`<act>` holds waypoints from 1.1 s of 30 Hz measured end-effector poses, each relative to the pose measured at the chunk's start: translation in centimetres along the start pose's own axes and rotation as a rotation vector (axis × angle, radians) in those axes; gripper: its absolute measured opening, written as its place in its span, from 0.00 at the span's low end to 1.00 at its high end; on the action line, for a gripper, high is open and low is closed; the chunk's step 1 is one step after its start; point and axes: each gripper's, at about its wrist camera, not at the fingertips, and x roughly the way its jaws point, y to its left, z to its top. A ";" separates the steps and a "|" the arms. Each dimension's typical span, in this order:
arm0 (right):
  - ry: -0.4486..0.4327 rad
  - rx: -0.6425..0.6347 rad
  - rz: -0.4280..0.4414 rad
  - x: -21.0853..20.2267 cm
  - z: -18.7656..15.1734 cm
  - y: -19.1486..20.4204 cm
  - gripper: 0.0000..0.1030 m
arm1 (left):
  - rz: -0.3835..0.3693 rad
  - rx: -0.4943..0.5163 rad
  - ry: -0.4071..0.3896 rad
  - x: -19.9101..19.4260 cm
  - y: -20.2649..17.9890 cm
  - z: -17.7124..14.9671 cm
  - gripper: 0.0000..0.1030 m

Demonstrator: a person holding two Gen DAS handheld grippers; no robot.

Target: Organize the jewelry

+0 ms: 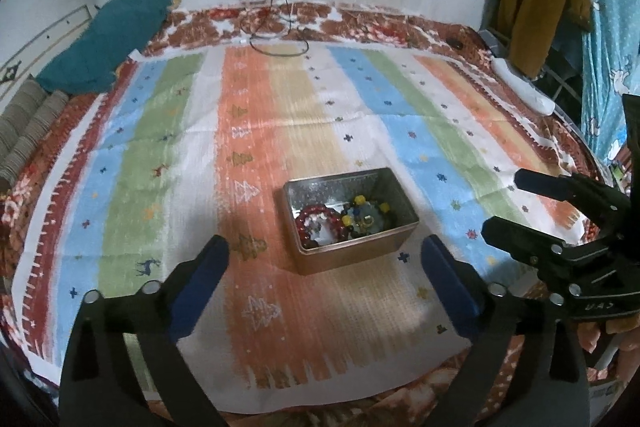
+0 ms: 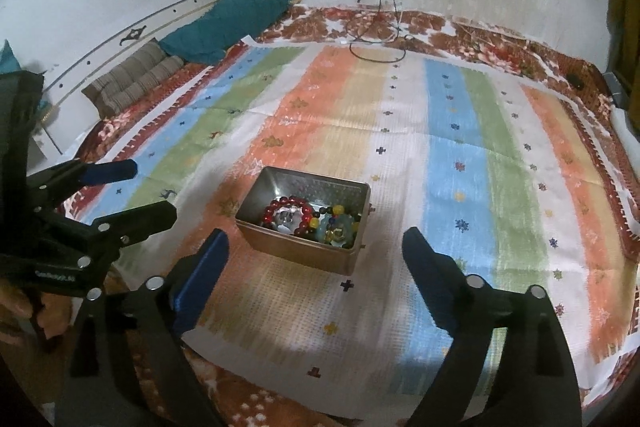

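Left tongs [image 1: 324, 259] hovering spread and empty, right tongs [image 2: 316, 251] likewise, rectangular metal tin [image 1: 394, 241] of beaded bracelets [image 1: 320, 223] sitting just ahead between both

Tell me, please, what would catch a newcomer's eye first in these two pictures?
Most striking is the open metal tin in the middle of the striped cloth, holding a red bead bracelet beside a multicoloured one. Both the left gripper and the right gripper hang open and empty just short of it. A teal pillow lies at the far left against the wall.
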 end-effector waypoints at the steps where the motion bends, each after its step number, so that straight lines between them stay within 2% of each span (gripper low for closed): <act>1: -0.010 -0.001 -0.002 -0.2 -0.1 0.0 0.89 | 0.002 0.002 -0.007 -0.1 -0.1 -0.1 0.94; 7: -0.031 -0.005 -0.001 -0.9 -0.5 0.1 0.93 | 0.017 0.009 -0.031 -0.6 -0.2 -0.5 0.94; 16: -0.092 -0.033 -0.020 -2.1 -1.2 0.7 0.94 | 0.090 0.072 -0.087 -1.3 -1.5 -1.2 0.94; 33: -0.129 -0.020 -0.012 -2.8 -1.6 0.3 0.94 | 0.081 0.049 -0.130 -2.0 -1.2 -1.4 0.94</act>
